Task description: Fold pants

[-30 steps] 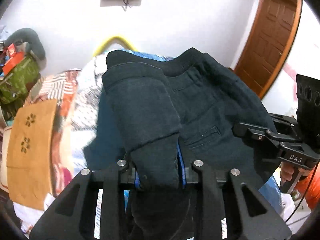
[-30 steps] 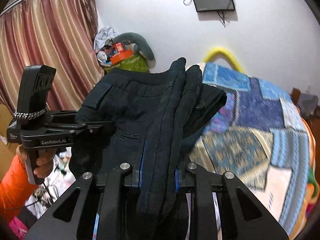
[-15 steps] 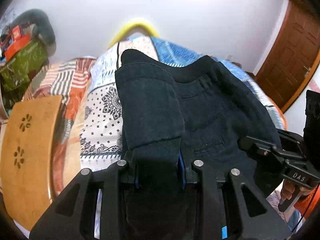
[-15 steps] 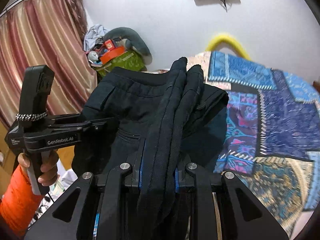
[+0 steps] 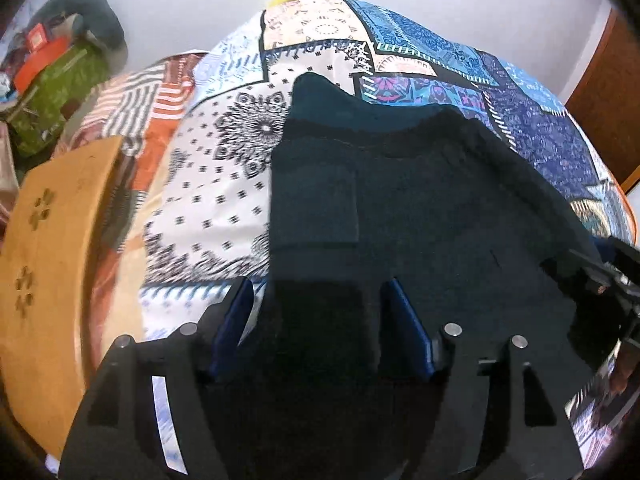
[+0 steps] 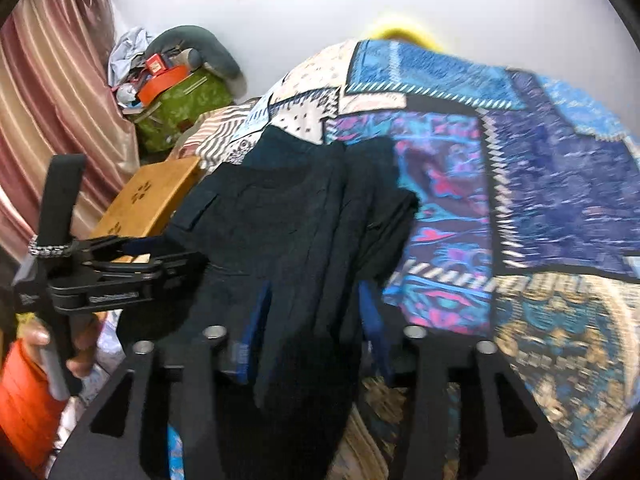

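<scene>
The dark navy pants (image 5: 420, 208) lie folded on the patchwork bedspread (image 5: 224, 200), waistband end away from me. My left gripper (image 5: 320, 304) has its blue-padded fingers spread wide, with the pants' left edge lying loose between them. My right gripper (image 6: 312, 312) is also spread open, with the bunched right edge of the pants (image 6: 296, 216) between its fingers. The left gripper also shows at the left of the right wrist view (image 6: 132, 256), and the right gripper at the right edge of the left wrist view (image 5: 600, 280).
A wooden board (image 5: 48, 280) leans at the bed's left side. A green bag with clutter and a grey pillow (image 6: 180, 92) stands in the corner by the pink curtain (image 6: 48, 120). A brown door (image 5: 604, 120) is at the right. The bedspread (image 6: 540, 200) stretches right.
Both grippers have come down toward the bed with the pants and their fingers have spread open, letting go of the fabric. The pants now lie lower on the bedspread.
</scene>
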`<action>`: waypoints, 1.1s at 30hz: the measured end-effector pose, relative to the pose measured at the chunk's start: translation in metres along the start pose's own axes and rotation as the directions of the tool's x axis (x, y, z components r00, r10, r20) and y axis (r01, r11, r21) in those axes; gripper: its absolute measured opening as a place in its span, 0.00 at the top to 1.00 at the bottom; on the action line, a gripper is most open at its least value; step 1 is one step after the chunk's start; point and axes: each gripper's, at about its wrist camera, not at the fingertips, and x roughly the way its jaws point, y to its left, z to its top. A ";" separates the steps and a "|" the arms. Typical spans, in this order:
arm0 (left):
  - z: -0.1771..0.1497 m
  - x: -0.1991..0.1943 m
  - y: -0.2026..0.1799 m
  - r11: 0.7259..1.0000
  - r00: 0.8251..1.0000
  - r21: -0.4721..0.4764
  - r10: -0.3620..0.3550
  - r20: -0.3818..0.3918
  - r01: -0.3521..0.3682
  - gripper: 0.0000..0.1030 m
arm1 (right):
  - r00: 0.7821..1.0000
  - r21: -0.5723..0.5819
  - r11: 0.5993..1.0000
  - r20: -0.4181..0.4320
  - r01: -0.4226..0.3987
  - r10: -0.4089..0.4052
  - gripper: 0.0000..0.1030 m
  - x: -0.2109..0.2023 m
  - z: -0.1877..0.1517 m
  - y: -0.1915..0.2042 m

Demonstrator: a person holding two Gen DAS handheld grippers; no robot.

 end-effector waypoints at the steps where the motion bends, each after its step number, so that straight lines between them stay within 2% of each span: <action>1: -0.003 -0.010 -0.002 1.000 1.000 0.011 0.017 0.009 -0.017 0.33 | 1.000 -0.004 1.000 0.003 0.005 -0.005 0.49 -0.005 0.000 -0.001; 3: -0.009 -0.032 -0.004 0.999 0.998 0.029 0.044 0.035 -0.045 0.33 | 1.000 -0.020 1.000 0.021 0.011 -0.010 0.49 -0.025 -0.001 0.000; 6: -0.016 -0.073 -0.011 0.998 0.995 0.032 0.044 0.095 -0.047 0.31 | 0.997 -0.057 0.998 0.074 0.026 -0.022 0.49 -0.059 0.001 0.007; 9: -0.024 -0.125 -0.017 0.998 0.984 0.014 0.050 0.173 -0.053 0.30 | 0.989 -0.110 0.994 0.145 0.022 -0.006 0.49 -0.105 0.003 0.026; 12: -0.034 -0.182 -0.027 0.998 0.963 0.003 0.063 0.263 -0.067 0.29 | 0.971 -0.154 0.988 0.237 0.025 0.012 0.49 -0.160 0.001 0.049; 15: -0.049 -0.241 -0.043 0.997 0.931 0.016 0.064 0.358 -0.075 0.29 | 0.942 -0.187 0.982 0.332 0.021 0.043 0.49 -0.215 -0.007 0.072; 20: -0.087 -0.339 -0.068 0.997 0.854 0.038 0.038 0.519 -0.068 0.28 | 0.881 -0.230 0.973 0.458 -0.009 0.116 0.49 -0.293 -0.025 0.106; 22: -0.107 -0.375 -0.078 0.997 0.812 0.045 0.028 0.583 -0.066 0.28 | 0.849 -0.243 0.970 0.512 -0.003 0.131 0.49 -0.321 -0.037 0.117; 24: -0.129 -0.408 -0.085 0.997 0.764 0.045 0.022 0.645 -0.067 0.15 | 0.819 -0.266 0.964 0.554 0.003 0.150 0.49 -0.344 -0.052 0.129; 25: -0.138 -0.419 -0.087 0.997 0.744 0.040 0.025 0.668 -0.069 0.13 | 0.805 -0.277 0.961 0.573 0.010 0.156 0.49 -0.355 -0.060 0.134; 27: -0.158 -0.441 -0.092 0.996 0.702 0.026 0.038 0.711 -0.080 0.12 | 0.778 -0.289 0.957 0.607 0.026 0.162 0.49 -0.373 -0.076 0.142; 29: -0.175 -0.456 -0.098 0.997 0.679 0.023 0.037 0.734 -0.079 0.12 | 0.760 -0.290 0.956 0.630 0.038 0.161 0.49 -0.384 -0.091 0.148; 33: -0.211 -0.477 -0.107 0.997 0.635 0.009 0.039 0.772 -0.072 0.12 | 0.749 -0.280 0.959 0.644 0.038 0.158 0.49 -0.397 -0.114 0.156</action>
